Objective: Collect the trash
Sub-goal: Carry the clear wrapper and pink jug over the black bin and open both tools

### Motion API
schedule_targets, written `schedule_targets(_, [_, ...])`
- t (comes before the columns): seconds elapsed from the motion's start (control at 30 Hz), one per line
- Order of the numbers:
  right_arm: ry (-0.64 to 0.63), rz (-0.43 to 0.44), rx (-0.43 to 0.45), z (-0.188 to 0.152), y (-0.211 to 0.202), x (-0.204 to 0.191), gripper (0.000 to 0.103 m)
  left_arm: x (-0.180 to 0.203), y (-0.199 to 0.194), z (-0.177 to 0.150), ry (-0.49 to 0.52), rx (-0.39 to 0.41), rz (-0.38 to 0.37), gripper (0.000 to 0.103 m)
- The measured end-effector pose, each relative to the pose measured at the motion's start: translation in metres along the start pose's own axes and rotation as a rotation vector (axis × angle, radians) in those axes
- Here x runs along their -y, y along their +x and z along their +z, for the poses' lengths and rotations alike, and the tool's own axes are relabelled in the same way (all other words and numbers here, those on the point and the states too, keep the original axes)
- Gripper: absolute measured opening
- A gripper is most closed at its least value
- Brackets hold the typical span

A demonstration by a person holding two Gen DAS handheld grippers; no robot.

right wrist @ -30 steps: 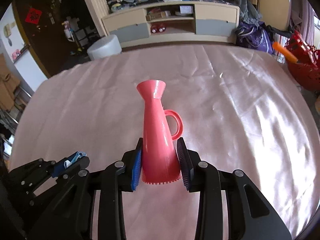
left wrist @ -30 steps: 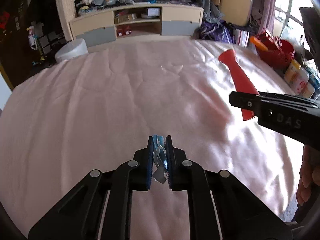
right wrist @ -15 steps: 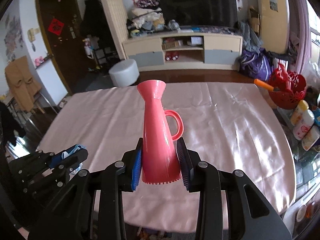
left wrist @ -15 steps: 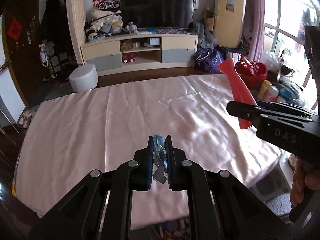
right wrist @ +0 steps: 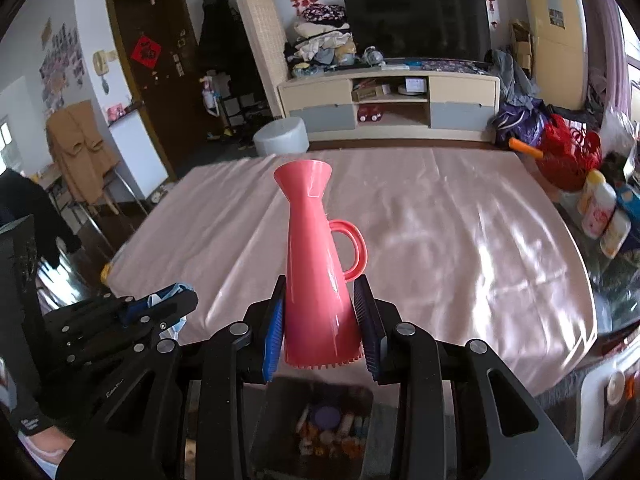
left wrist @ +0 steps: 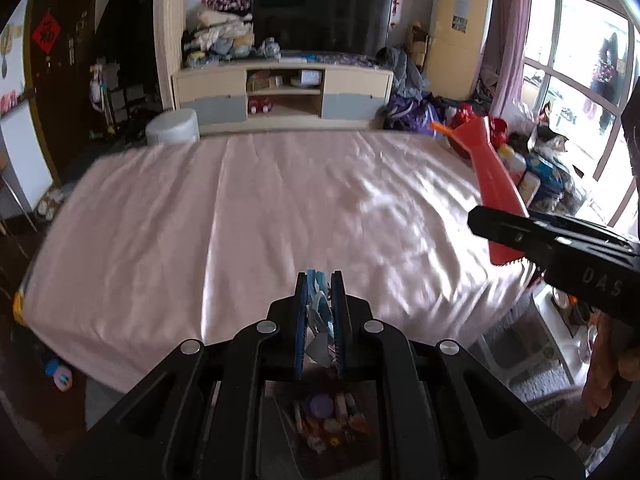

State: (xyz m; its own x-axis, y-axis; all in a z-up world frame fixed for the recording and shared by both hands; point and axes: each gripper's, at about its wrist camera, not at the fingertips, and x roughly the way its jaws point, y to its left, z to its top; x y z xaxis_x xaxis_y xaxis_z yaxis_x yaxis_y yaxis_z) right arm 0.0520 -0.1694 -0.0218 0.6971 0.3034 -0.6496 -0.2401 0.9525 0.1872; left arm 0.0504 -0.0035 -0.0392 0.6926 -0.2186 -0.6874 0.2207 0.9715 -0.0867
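Between the jaws of the left gripper [left wrist: 319, 304] sits a crumpled blue and white wrapper [left wrist: 318, 320]; the jaws are almost closed and press on it from both sides. Right gripper [right wrist: 323, 322] has its jaws partly open around the wide base of a pink jug [right wrist: 318, 264], and both blue pads touch the jug's sides. The jug stands upright between them, neck pointing away from the camera, handle on the right side. Ahead of both grippers lies a table [left wrist: 200, 216] under a pink shiny cloth. Below the jaws, near the table's near edge, there is a bin [right wrist: 320, 424] with colourful things inside; what they are I cannot tell. Beyond the table stand a cabinet [right wrist: 392, 108] and a dark TV [right wrist: 416, 20].
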Motion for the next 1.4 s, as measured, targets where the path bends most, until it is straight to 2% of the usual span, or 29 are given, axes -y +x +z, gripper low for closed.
schedule_targets(0.1, [0.004, -0.007, -0.025, -0.024, 0.005, 0.001, 0.034, -0.002, 0.008, -0.028, -0.005, -0.04, 0.0, 0.01])
schedule_targets(0.33, [0.059, 0.016, -0.145, -0.089, 0.038, 0.009, 0.034, -0.009, 0.039, -0.097, -0.049, -0.138, -0.01, 0.01])
schedule_targets(0.53, [0.095, 0.023, -0.262, -0.14, 0.079, 0.015, 0.034, -0.007, 0.065, -0.135, -0.068, -0.215, -0.044, 0.01])
schedule_targets(0.73, [0.15, 0.035, -0.363, -0.176, 0.113, 0.019, 0.034, -0.001, 0.091, -0.163, -0.051, -0.288, -0.077, 0.01])
schedule_targets(0.87, [0.167, 0.022, -0.394, -0.188, 0.124, 0.023, 0.034, 0.002, 0.107, -0.178, -0.037, -0.334, -0.094, 0.01])
schedule_targets(1.1, [0.18, 0.001, -0.39, -0.184, 0.13, 0.025, 0.034, -0.006, 0.118, -0.183, -0.069, -0.368, -0.106, 0.011])
schedule_targets(1.2, [0.172, -0.005, -0.38, -0.183, 0.131, 0.022, 0.036, -0.007, 0.12, -0.184, -0.081, -0.378, -0.11, 0.018])
schedule_targets(1.23, [0.17, -0.009, -0.379, -0.183, 0.131, 0.022, 0.036, -0.007, 0.121, -0.184, -0.083, -0.38, -0.103, 0.025])
schedule_targets(1.37, [0.175, -0.015, -0.373, -0.18, 0.13, 0.02, 0.037, -0.01, 0.119, -0.184, -0.092, -0.379, -0.097, 0.032])
schedule_targets(1.4, [0.177, -0.017, -0.371, -0.178, 0.13, 0.021, 0.04, -0.011, 0.118, -0.184, -0.095, -0.377, -0.094, 0.035])
